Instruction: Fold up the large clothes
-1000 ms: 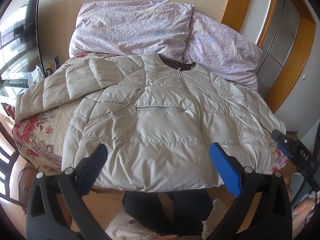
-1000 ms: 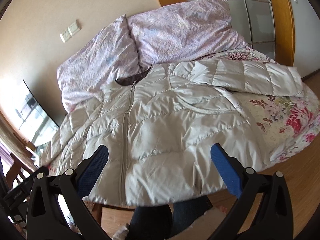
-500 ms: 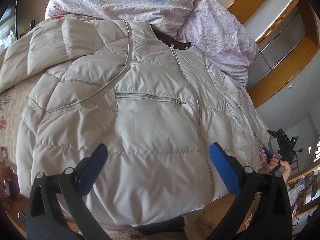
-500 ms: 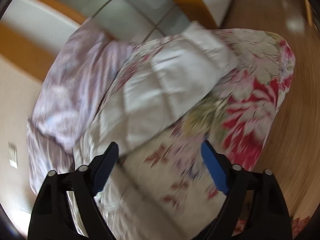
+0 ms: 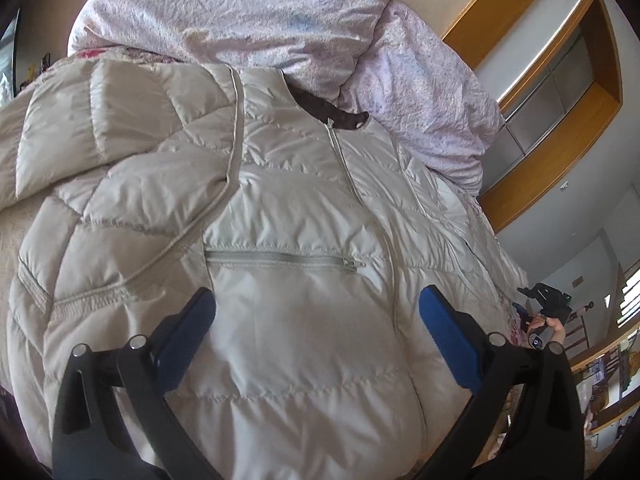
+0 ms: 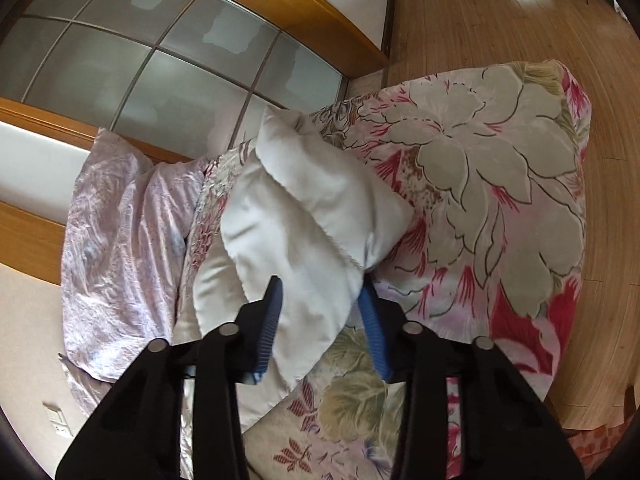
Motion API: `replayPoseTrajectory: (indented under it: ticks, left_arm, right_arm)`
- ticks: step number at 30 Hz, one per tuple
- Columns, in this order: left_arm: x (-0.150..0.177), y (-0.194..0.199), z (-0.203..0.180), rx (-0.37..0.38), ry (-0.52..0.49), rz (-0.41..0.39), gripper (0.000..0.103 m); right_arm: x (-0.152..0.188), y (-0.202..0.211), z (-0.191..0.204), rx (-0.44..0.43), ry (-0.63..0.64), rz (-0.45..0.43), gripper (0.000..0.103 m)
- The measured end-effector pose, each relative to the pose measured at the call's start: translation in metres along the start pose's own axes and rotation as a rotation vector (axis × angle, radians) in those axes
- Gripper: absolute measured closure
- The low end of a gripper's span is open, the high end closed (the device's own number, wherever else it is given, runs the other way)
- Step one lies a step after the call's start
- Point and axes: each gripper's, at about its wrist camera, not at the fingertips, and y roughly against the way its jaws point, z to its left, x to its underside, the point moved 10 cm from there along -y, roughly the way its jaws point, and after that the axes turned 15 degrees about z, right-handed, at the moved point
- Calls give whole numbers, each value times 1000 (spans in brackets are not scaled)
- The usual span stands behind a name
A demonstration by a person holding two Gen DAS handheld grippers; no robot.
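So the pale beige quilted puffer jacket (image 5: 288,280) is lying front-up on the bed with the floral pink-and-beige bedspread (image 6: 500,184), collar toward the two crumpled lilac pillows (image 5: 248,12) at the head end. It covers nearly the whole width in the left wrist view; its hem bulges out of the bottom of the frame, so I can't see where it ends. One sleeve lies out to the left and is cut off at the frame edge.

The left tongs (image 5: 316,336) hover over the lower front of the jacket, spread wide with nothing between the blue pads, just below the one horizontal chest pocket zip (image 5: 280,258). One long centre zip runs from the dark brown collar lining (image 5: 332,114) downward.

The right tongs (image 6: 320,320) have closed in narrow on the other jacket sleeve (image 6: 304,216), fabric pinched between the two blue pads, near the cuff end. The sleeve's far end looks lifted off the bedspread, but I can't be sure. Beyond it there's lots of bare bedspread out to the bed's corner, then open wooden floor (image 6: 480,12) past the edge. On the far side sits a frosted glass sliding door in a wood frame (image 6: 160,60).

The right tongs also show tiny at the far right of the left view, partly hidden by the jacket's bulge.
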Motion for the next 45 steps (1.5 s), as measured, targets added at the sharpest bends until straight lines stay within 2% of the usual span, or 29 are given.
replayPoseTrajectory:
  ticks: [1,2,5,9,13,17,21,24,28,31,34,36,37,39,40,42,43,44,45]
  left_arm:
    - [-3,2,3,-8,-2,-17,2]
    - [-6,4,7,-15,0,-30,2]
    - [-14,10,23,-23,28,-62,2]
    - [-21,18,45,-29,77,-92,2]
    - [-24,27,62,-30,107,-123,2]
    - [-24,39,71,-50,116,-170,2]
    - [-23,52,79,-75,127,-212,2]
    - [-21,62,90,-99,146,-237,2]
    - [-18,72,106,-101,191,-256,2]
    - [-15,81,119,-104,224,-280,2]
    - [-12,93,133,-138,248,-316,2]
    - [-11,102,142,-179,255,-346,2]
    - [-10,106,147,-201,257,-359,2]
    - [-8,113,157,-234,266,-374,2]
    - [-7,115,163,-245,276,-375,2]
    - [-5,118,176,-247,304,-370,2]
    - [-5,120,184,-241,323,-366,2]
    - [-4,121,191,-231,346,-366,2]
    - [-2,123,198,-223,364,-368,2]
  right_arm:
    - [0,-1,1,25,4,-4,80]
    - [0,-1,4,45,14,-11,85]
    - [3,12,22,109,104,-70,94]
    - [18,33,82,160,287,-159,95]
    - [59,44,166,143,527,-196,95]
    - [127,35,252,72,763,-160,96]
    - [225,12,315,-32,985,-42,96]
    - [294,-9,343,-97,1115,60,96]
    - [378,-43,348,-131,1228,230,96]
    - [428,-77,327,-90,1309,343,96]
    - [472,-112,291,24,1407,428,96]
    - [493,-133,259,146,1491,457,95]
    - [500,-140,244,215,1547,456,93]
    - [505,-139,234,273,1654,393,91]
    - [507,-133,232,296,1707,364,86]
    - [512,-118,234,275,1732,386,71]
    - [513,-109,238,221,1713,414,56]
    - [511,-100,245,161,1681,421,51]
    - [505,-94,254,119,1647,406,51]
